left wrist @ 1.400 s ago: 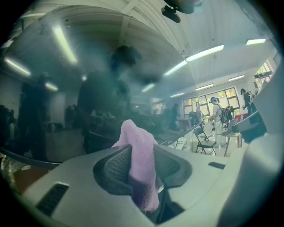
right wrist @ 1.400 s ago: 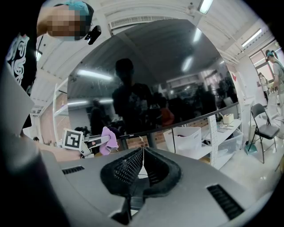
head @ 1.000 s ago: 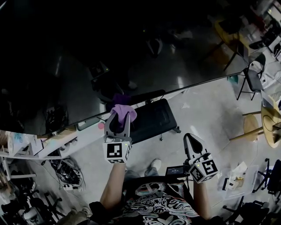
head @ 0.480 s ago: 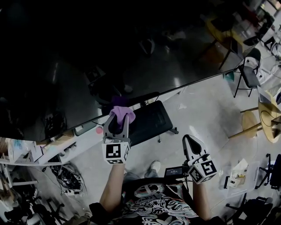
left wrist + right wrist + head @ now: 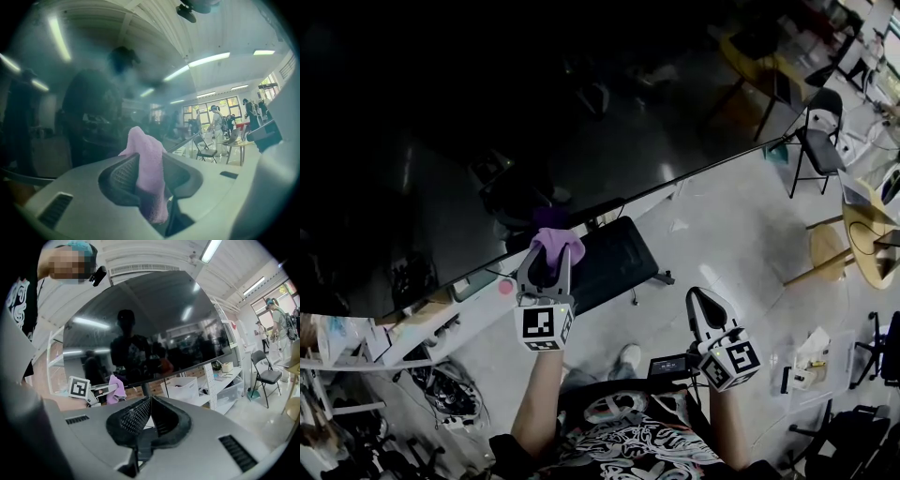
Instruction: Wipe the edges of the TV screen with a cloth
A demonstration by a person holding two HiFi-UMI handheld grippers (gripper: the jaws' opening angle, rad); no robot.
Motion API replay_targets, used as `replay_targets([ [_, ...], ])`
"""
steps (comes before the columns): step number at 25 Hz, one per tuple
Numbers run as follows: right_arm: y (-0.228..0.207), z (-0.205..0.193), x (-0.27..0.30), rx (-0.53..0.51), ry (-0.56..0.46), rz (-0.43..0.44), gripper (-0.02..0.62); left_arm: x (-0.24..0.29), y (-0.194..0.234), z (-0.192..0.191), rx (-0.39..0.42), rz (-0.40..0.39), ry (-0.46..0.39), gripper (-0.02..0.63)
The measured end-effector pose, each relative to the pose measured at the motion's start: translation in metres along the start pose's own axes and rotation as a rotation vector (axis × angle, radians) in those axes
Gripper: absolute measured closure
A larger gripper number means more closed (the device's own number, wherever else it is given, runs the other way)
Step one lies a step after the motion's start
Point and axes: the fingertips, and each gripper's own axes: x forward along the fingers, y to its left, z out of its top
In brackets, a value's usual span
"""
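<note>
Left claw (image 5: 548,255) is clamped on the pink cloth (image 5: 557,242), and a wad of it pokes out past the tips. The cloth sits at the TV (image 5: 487,112) bottom edge, centre-left of the head view. It looks like contact, but I can't confirm pressure.

Right claw (image 5: 703,302) is closed with nothing in it. It's low in the lower right of the frame, well apart from the TV.

Progress: my read is mid-wipe on the bottom edge. Still to do are the run toward upper right, then the sides and top. What's already wiped, I can't tell.

Surface: the glass is dark, glossy and full of reflections, so dust or streaks aren't readable.

Room:
- pale shiny floor (image 5: 741,225)
- black stand base (image 5: 619,258) just under the edge
- cluttered shelves (image 5: 384,328) at lower left
- folding chair (image 5: 817,141) and round bench (image 5: 867,234) at right
- people by the windows, seen in the left gripper view
</note>
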Motion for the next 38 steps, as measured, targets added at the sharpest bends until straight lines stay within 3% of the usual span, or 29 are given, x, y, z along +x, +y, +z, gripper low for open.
replay_targets([
  [14, -0.020, 0.005, -0.020, 0.014, -0.022, -0.086, 0.566, 0.021, -0.023, 0.003, -0.007, -0.070, -0.006, 0.466],
  [23, -0.026, 0.009, -0.024, 0.022, -0.026, -0.165, 0.566, 0.040, -0.048, 0.009, -0.033, -0.168, -0.019, 0.466],
  [38, -0.008, 0.024, 0.004, 0.005, -0.008, -0.217, 0.566, 0.053, -0.057, 0.011, -0.056, -0.261, -0.014, 0.467],
])
